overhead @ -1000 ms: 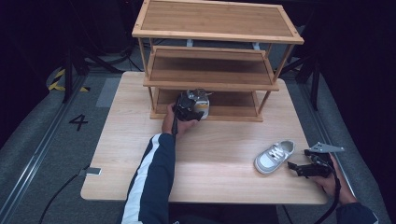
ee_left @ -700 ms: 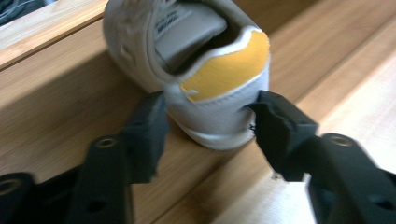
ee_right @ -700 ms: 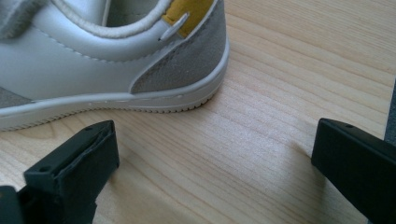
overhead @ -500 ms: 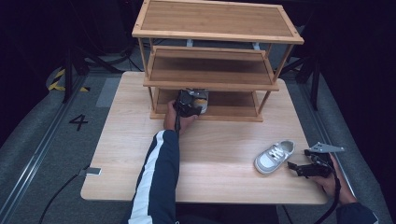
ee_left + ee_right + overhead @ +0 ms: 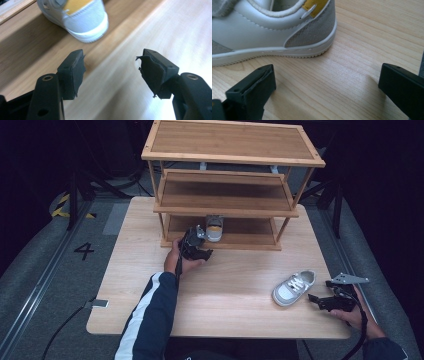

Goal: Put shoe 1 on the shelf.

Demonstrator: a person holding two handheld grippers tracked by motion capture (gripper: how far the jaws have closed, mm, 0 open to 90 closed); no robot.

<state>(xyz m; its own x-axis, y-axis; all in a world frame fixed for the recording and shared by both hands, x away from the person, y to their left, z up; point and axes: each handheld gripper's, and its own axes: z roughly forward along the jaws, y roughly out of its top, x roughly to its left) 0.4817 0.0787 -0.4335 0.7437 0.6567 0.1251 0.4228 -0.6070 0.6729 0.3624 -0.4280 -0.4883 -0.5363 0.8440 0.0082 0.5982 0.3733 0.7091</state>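
We find the left gripper [image 5: 204,245] released at centre frame, jaws just opened, apart from one shoe [image 5: 214,228] on the rack's [image 5: 280,215] bottom shelf. Right gripper [image 5: 320,301] released beside the second shoe [image 5: 294,288], lower right on the desk [image 5: 240,290].

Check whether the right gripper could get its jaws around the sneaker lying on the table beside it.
Probably yes: the right gripper stands open just off the heel of the sneaker, apart from it, with only bare table between them.
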